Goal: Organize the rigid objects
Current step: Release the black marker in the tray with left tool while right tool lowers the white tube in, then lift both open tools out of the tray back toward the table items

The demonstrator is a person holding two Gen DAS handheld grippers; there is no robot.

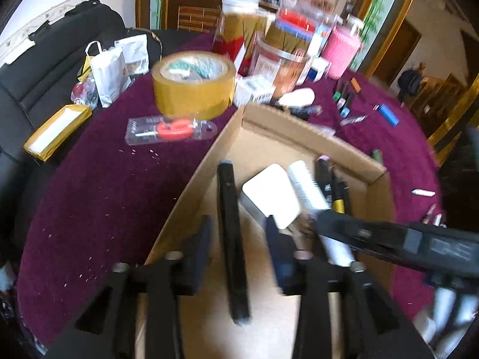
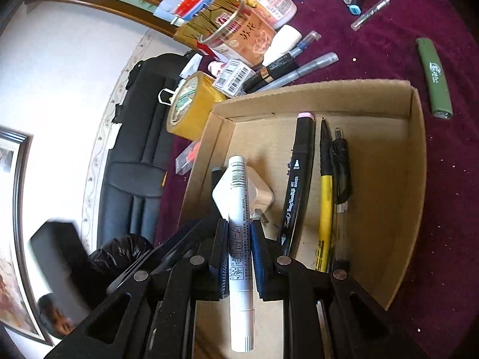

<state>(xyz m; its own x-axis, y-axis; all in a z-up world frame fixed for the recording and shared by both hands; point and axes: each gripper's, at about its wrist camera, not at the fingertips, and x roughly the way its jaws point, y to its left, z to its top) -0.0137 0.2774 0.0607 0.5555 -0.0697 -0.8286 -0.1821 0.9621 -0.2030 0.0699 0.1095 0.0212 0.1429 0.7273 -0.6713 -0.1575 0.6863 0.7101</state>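
While your left gripper (image 1: 239,245) hangs over the near end of the cardboard box (image 1: 227,137), its jaws stand apart on either side of a long black stick (image 1: 232,239) that lies on the box floor; the pads do not seem to press it, so treat that one as let go. Lift the left hand straight up so a finger does not drag the stick sideways. From this camera you also see the white charger (image 1: 271,194) beside the stick, and your right gripper (image 1: 323,224) coming in from the right with a white marker (image 1: 308,190). Rigid things left on the purple cloth (image 1: 104,197) include the roll of tape (image 1: 193,85) and a blue lighter (image 1: 389,115).

From the right wrist camera, your right gripper (image 2: 240,257) is clenched around the middle of the white marker (image 2: 239,239), which points along the fingers and hangs over the charger (image 2: 244,193). A black marker (image 2: 296,185), a yellow pen (image 2: 326,197) and a black pen (image 2: 341,173) lie side by side, lengthwise in the box (image 2: 389,209). My advice: shift the white marker toward the bare floor next to the black marker, turn it parallel to that row, lower it near the cardboard, then release, so it neither rolls nor rests on the charger.
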